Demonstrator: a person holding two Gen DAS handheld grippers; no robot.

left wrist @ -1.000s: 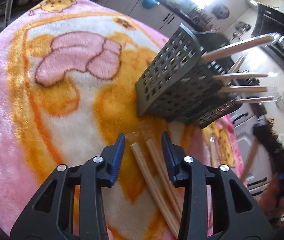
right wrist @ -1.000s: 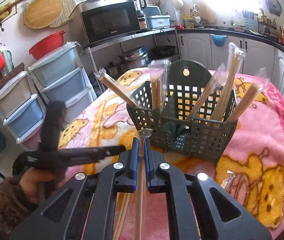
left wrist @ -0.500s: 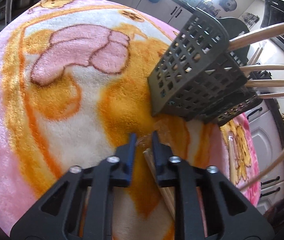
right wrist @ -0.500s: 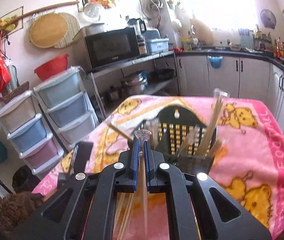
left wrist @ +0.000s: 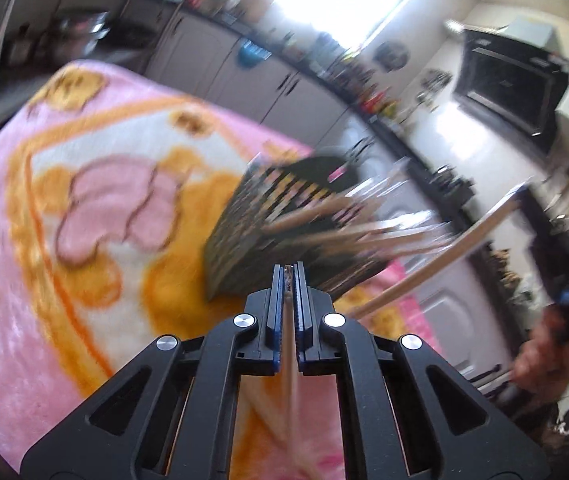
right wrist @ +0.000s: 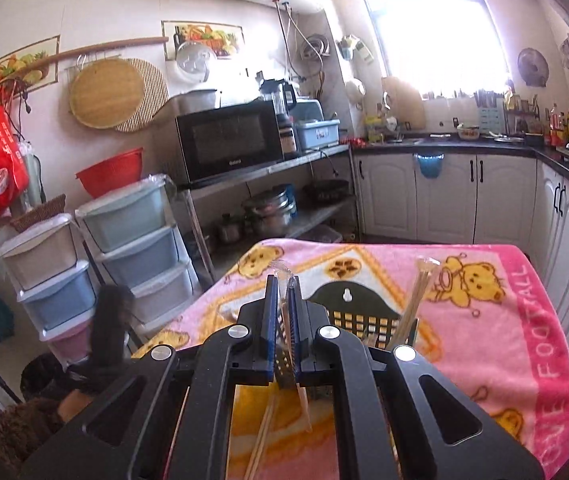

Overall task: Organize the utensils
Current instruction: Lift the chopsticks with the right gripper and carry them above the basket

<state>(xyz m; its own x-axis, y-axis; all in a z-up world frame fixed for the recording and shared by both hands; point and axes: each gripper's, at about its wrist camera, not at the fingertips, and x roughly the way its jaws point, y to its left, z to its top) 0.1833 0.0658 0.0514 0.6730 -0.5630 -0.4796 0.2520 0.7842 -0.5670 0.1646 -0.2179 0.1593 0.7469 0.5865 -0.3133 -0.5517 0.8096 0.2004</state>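
1. My left gripper [left wrist: 289, 276] has its blue pads pressed together on a wrapped pair of chopsticks [left wrist: 288, 344]; the jaws have just been closing. The pale shaft runs back from between the pads toward the camera, with a crinkle of clear wrapper at the tips
2. My right gripper [right wrist: 282, 300] is likewise clamped on a wrapped chopstick pair [right wrist: 302, 396]; clear wrapper pokes out above the pads, and the wooden end hangs below and behind them
3. The dark perforated utensil basket [right wrist: 350, 322] stands on the pink bear-print blanket [right wrist: 496, 344], just beyond my right gripper and partly hidden by it. One wrapped pair [right wrist: 416, 300] stands upright in it at the right side
4. In the left wrist view the picture is smeared. The basket [left wrist: 252, 236] sits just ahead of the left pads, with several wrapped pairs [left wrist: 364, 228] leaning out of it to the right. I cannot tell which compartment each is in
5. More chopsticks [right wrist: 262, 436] lie loose on the blanket below my right gripper
6. At the right edge of the left view I see the person's hand [left wrist: 540, 364] and a long wooden stick [left wrist: 440, 256] slanting up from near it
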